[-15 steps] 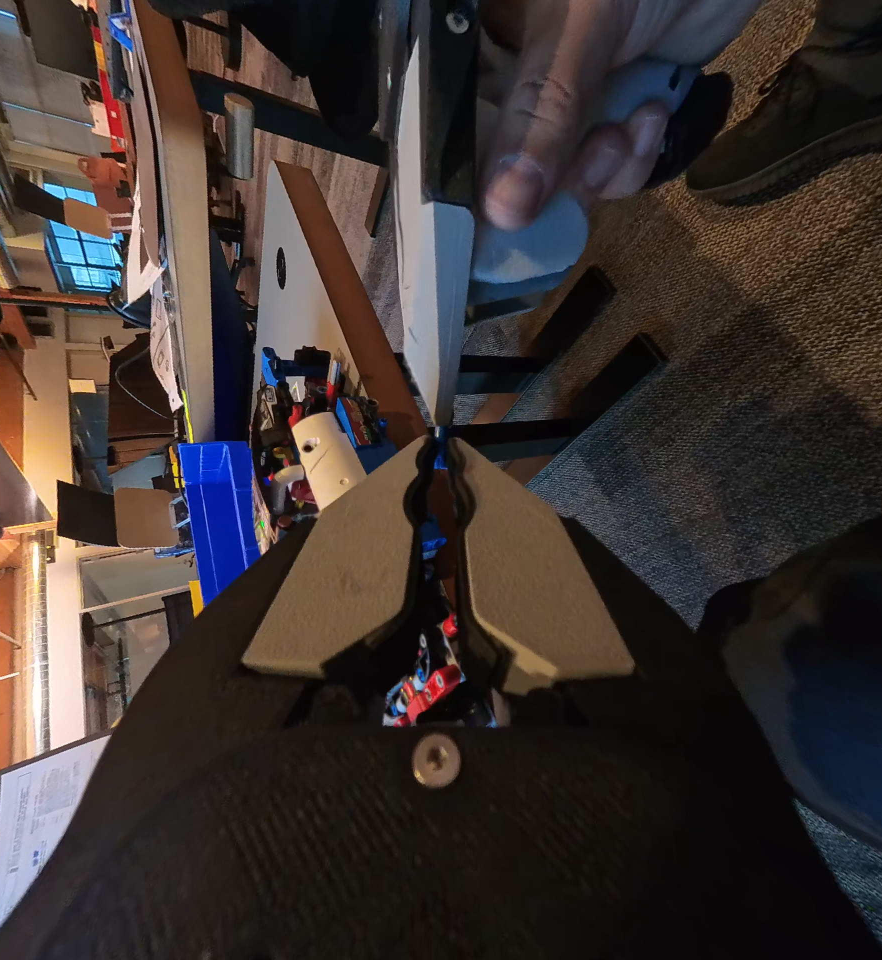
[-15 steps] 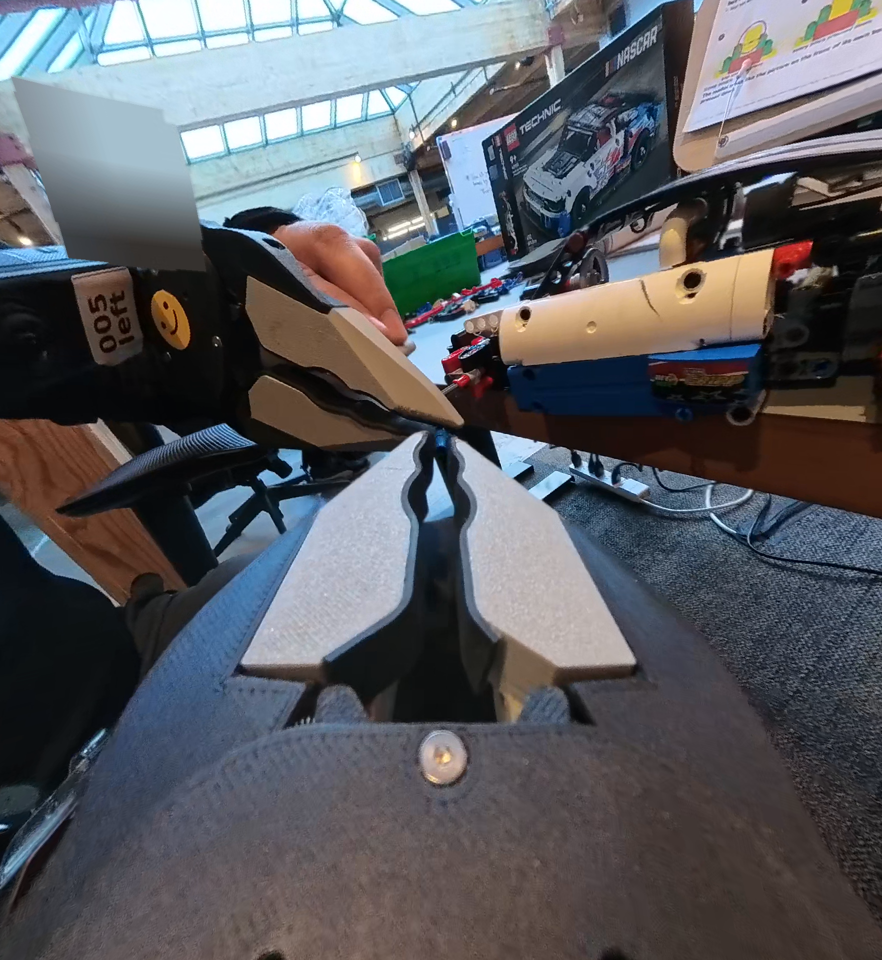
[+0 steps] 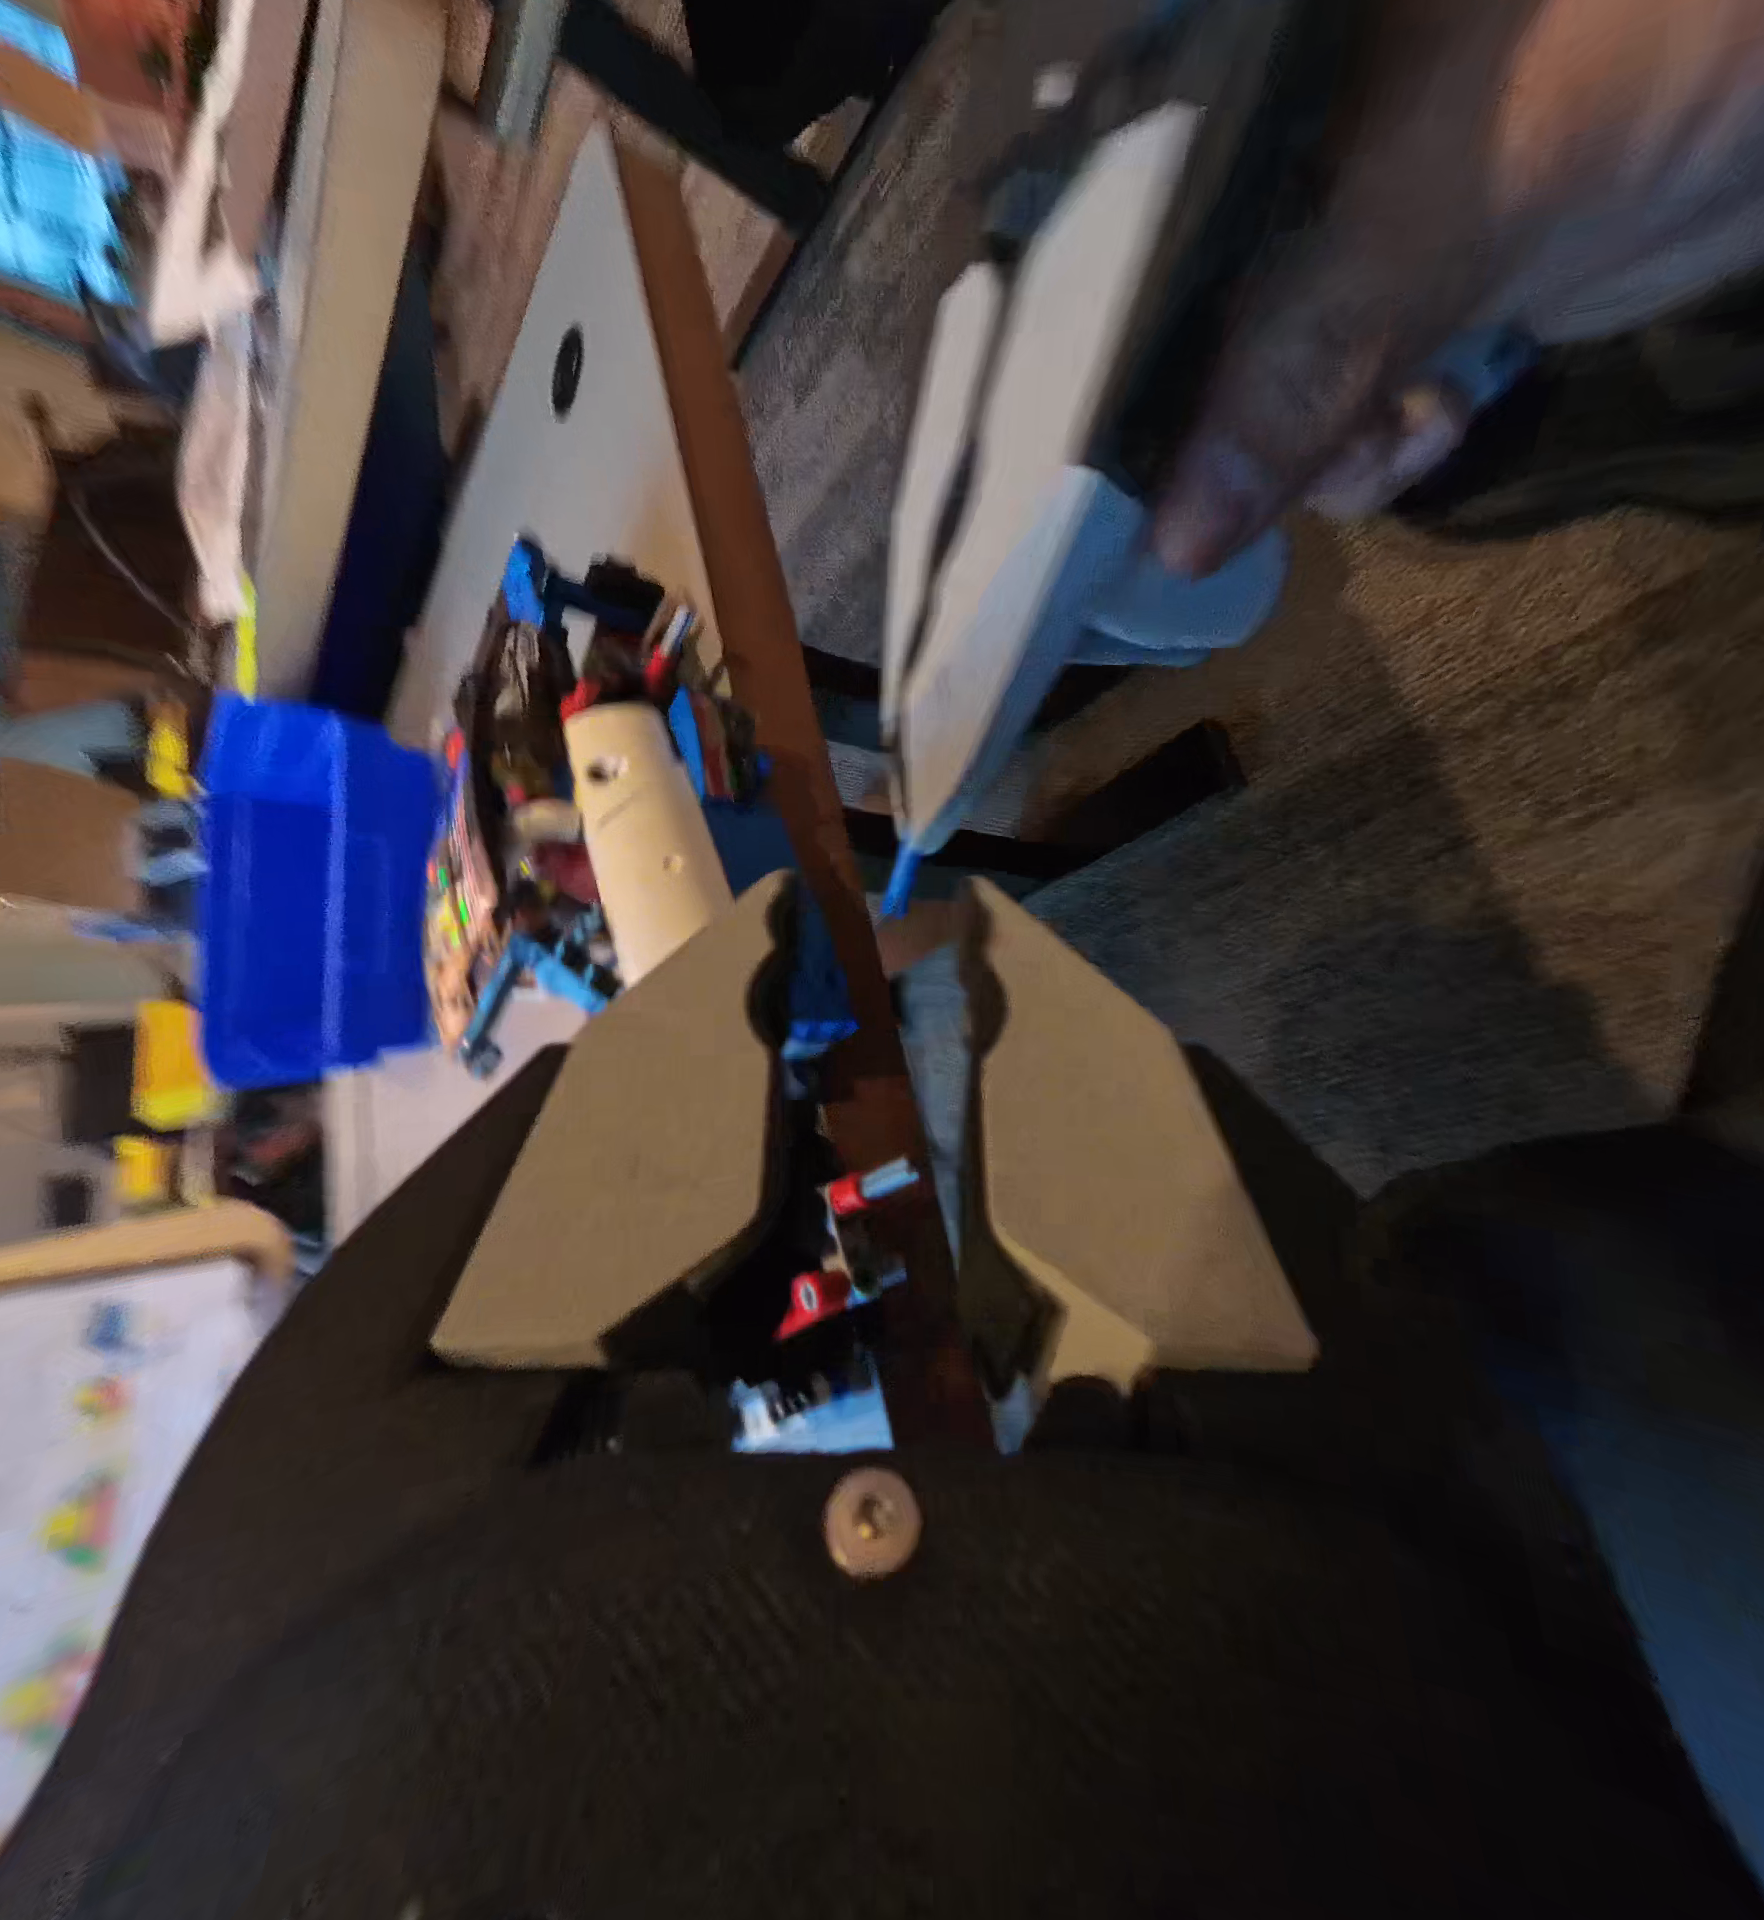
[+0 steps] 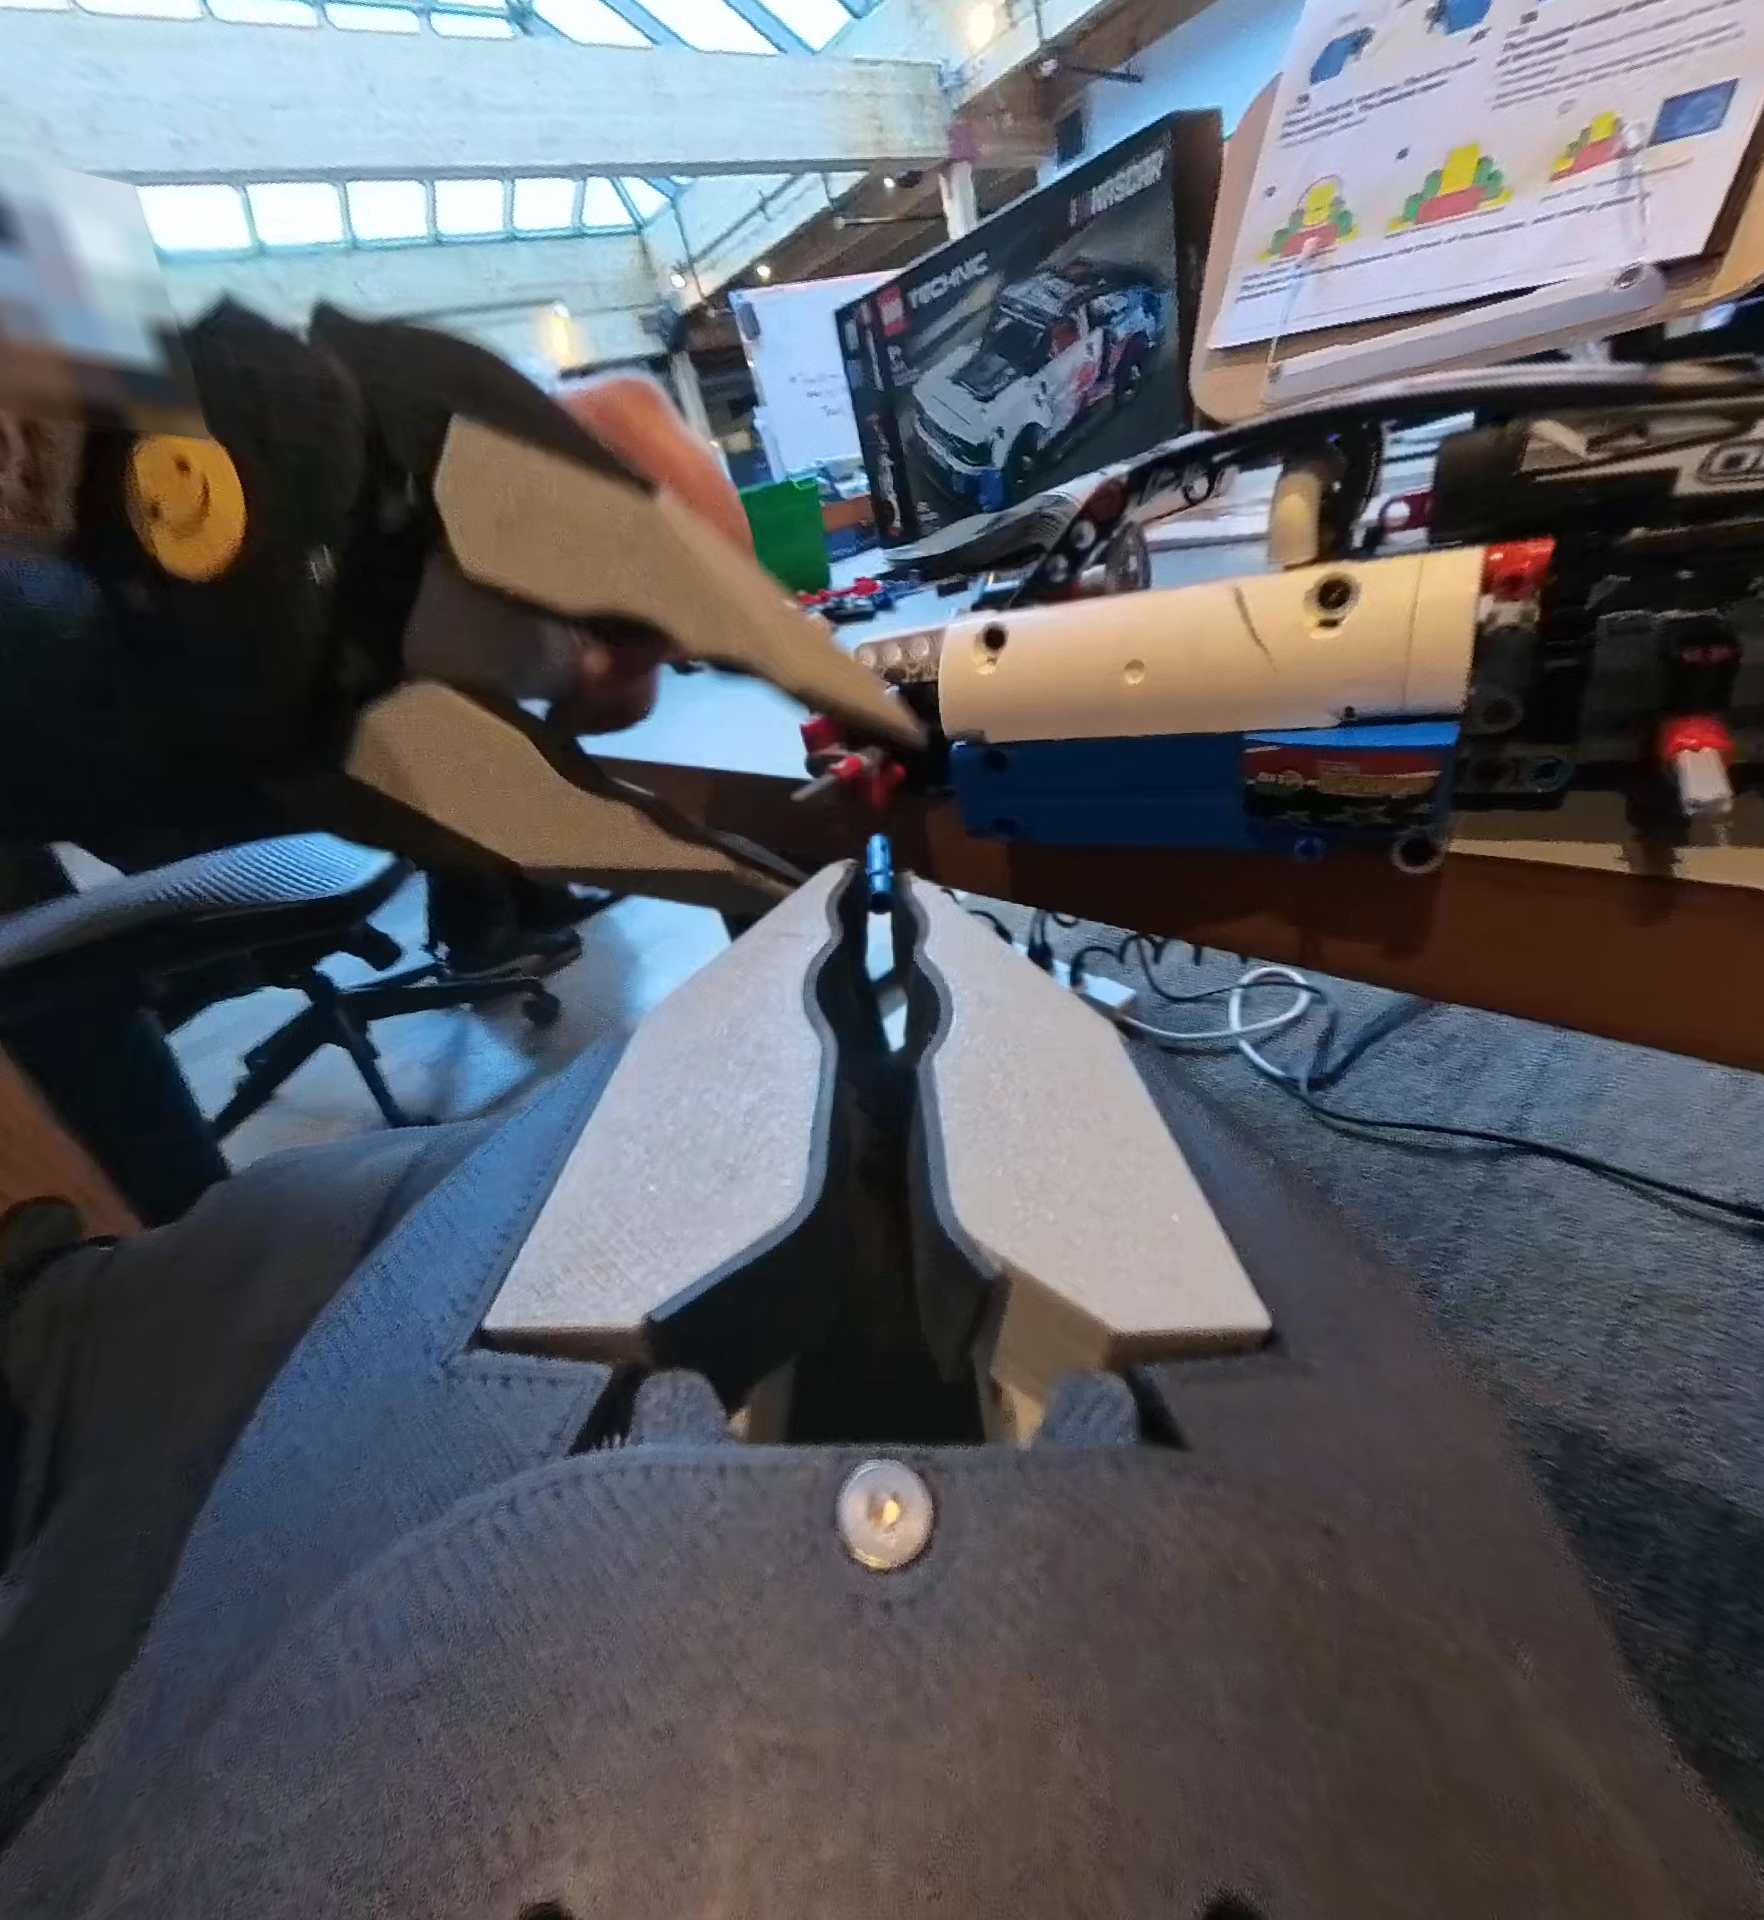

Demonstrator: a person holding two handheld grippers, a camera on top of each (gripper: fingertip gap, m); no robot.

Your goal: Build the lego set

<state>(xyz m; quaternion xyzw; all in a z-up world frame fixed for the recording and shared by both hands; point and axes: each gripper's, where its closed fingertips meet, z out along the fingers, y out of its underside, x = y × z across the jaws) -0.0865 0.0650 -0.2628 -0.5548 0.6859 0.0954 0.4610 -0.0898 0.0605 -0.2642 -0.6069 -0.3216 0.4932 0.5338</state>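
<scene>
A small blue peg [image 4: 878,878] is pinched at the tips of the right claw [image 4: 880,914], long axis in line w/ the fingers, end pointing up-fwd. The part-built lego car [image 4: 1210,717] is seen on the worktop [image 4: 1480,935] edge, above & to the right of the peg, apart from it. The left claw [image 4: 836,790] is spread open, empty, just beside the peg; its upper finger is near the car's red pins [image 4: 847,764]. Judged: right claw is nearer for insertion. A blue bin [image 3: 312,894] is seen beyond the car.

Left wrist view motion-blurred; instruction sheet [image 3: 47,1538] cut off.
</scene>
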